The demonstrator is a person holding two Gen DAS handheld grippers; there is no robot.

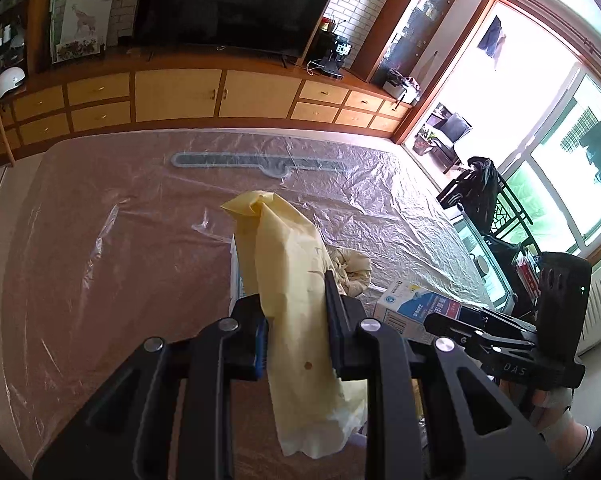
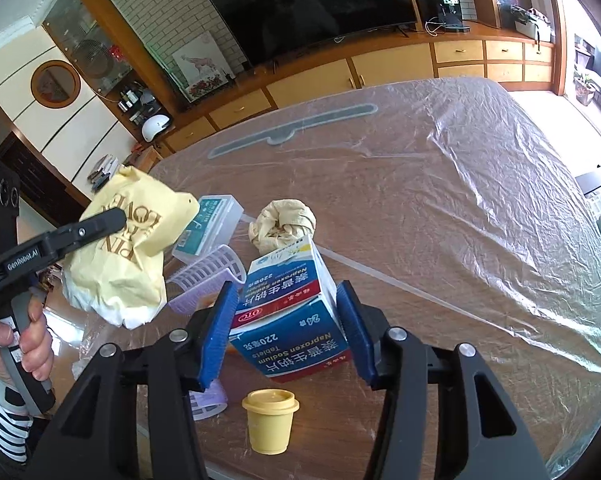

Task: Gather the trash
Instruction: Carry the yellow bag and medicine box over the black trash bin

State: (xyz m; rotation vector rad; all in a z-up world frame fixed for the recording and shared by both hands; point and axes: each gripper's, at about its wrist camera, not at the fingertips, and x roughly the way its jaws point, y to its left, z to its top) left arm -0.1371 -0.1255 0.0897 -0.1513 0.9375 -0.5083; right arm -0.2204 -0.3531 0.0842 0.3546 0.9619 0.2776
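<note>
While left gripper (image 1: 296,320) pinches yellow bag (image 1: 296,280) above table (image 2: 480,200) & right gripper (image 2: 286,332) brackets medicine box (image 2: 296,320), jaws apart w/ gaps: could tip box onto yellow cup (image 2: 270,424).

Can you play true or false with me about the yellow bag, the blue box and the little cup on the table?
1. The left gripper is squeezing the yellow bag. True.
2. The blue and white box sits between the right gripper's fingers. True, though whether the pads press it is unclear.
3. The little yellow cup is lying on its side. False: it stands upright on the table.
4. The crumpled ball is inside the lilac basket. False: it lies on the table beyond the box.
5. The TV is showing a cartoon. False: its screen is dark.
</note>
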